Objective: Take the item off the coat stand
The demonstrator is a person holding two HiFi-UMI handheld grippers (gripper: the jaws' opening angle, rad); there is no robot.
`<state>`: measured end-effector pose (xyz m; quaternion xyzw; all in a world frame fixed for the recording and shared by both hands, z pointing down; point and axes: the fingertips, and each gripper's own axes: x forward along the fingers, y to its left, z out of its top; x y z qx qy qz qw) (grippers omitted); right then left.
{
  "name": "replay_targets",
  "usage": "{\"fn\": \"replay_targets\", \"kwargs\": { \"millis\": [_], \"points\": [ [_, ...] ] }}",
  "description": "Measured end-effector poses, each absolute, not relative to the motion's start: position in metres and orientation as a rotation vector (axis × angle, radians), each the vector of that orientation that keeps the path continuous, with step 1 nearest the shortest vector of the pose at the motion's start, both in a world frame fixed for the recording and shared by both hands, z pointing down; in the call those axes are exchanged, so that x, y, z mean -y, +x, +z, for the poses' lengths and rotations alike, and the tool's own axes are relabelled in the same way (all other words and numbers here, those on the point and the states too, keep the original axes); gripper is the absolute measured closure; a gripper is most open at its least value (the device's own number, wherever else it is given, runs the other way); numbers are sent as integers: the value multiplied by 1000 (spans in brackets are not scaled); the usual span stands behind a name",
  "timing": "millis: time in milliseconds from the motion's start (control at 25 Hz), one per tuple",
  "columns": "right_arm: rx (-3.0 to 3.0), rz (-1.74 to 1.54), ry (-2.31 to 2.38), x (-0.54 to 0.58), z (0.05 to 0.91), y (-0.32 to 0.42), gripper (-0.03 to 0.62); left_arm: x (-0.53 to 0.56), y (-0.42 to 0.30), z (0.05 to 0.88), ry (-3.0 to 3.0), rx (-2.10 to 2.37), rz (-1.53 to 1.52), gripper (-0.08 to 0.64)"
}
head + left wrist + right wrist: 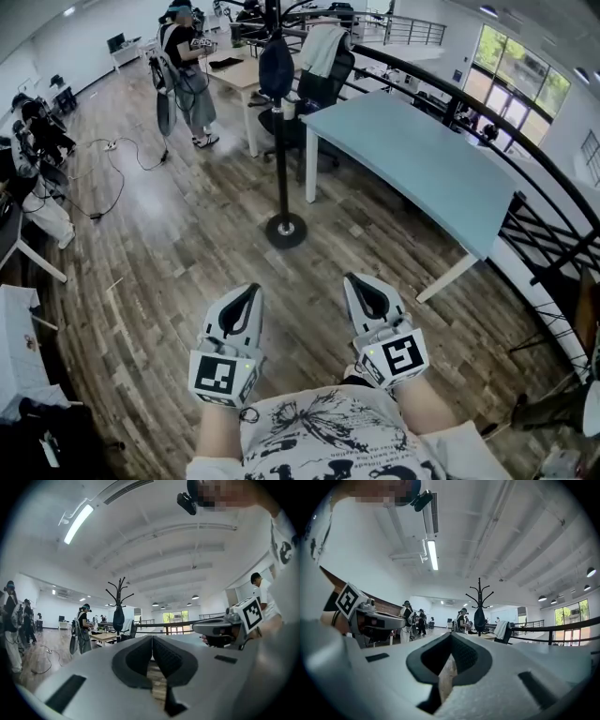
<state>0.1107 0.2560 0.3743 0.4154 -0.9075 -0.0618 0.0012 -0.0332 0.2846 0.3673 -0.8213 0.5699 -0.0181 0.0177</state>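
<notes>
A black coat stand (281, 150) rises from a round base (286, 230) on the wooden floor, a few steps ahead of me. A dark blue item (276, 67) hangs near its top. It also shows far off as the dark item (118, 619) in the left gripper view and the dark item (479, 618) in the right gripper view. My left gripper (249, 291) and right gripper (356, 279) are held low, close to my body and side by side, well short of the stand. Both are shut with nothing between the jaws, as the left gripper (152, 639) and right gripper (451, 637) views show.
A light blue table (412, 159) stands right of the stand, with a black railing (525, 187) beyond it. An office chair with a white garment (322, 52) sits behind the stand. A person (187, 70) stands at the back left. Cables (103, 173) lie on the floor.
</notes>
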Motion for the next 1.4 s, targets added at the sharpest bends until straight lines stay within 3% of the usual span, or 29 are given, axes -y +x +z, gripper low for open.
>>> {"fn": "replay_targets", "kwargs": {
  "millis": [640, 1400],
  "points": [
    [2882, -46, 1261, -174, 400, 85, 600, -227, -72, 390, -2503, -1910, -85, 555],
    [2941, -105, 1090, 168, 380, 80, 600, 108, -60, 379, -2406, -1988, -107, 555]
  ]
}}
